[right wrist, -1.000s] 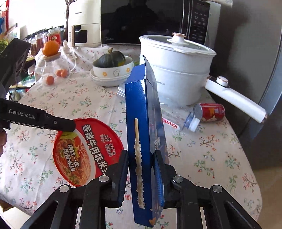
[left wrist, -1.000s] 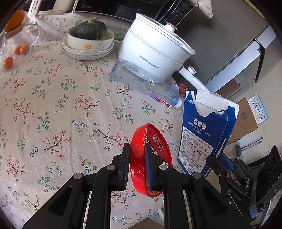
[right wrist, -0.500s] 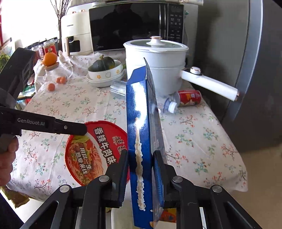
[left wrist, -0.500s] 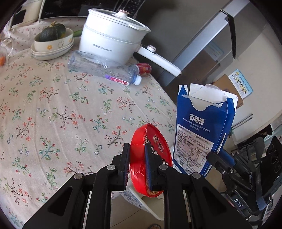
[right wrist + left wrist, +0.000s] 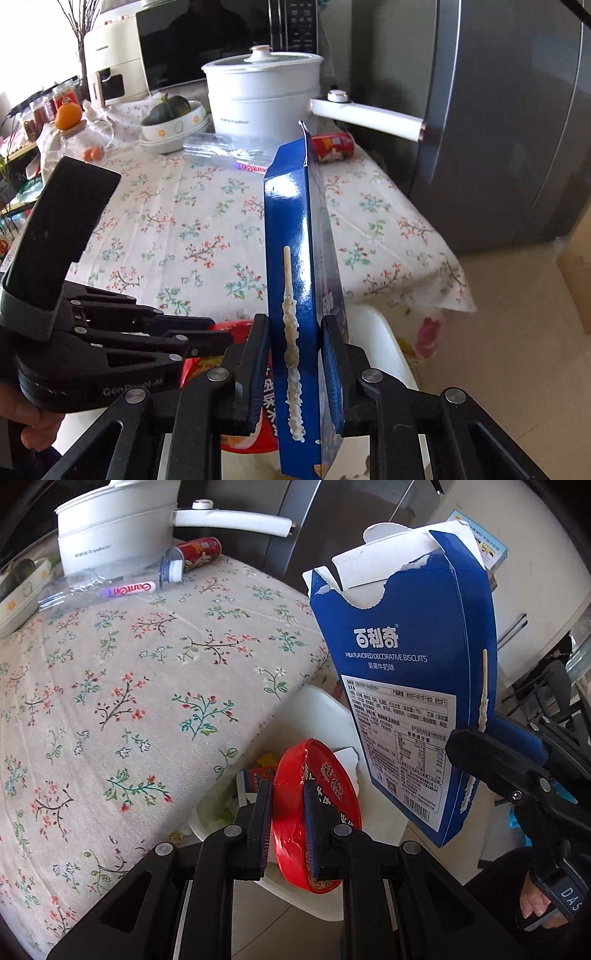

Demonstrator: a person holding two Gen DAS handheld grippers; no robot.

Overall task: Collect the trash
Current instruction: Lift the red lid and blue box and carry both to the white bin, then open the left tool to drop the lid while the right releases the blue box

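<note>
I see bright daylight from the far left, glare on the blue box point(image 5: 291, 236), sharp focus, and strong fisheye bending with dark corners

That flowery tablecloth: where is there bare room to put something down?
The tablecloth is bare across its near and middle stretch. The far end is crowded: white pot, plastic bottle, red can, stacked bowls.

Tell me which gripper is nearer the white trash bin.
Left. The left gripper holds the red lid just over the white trash bin; the right gripper is higher, off to the side.
</note>
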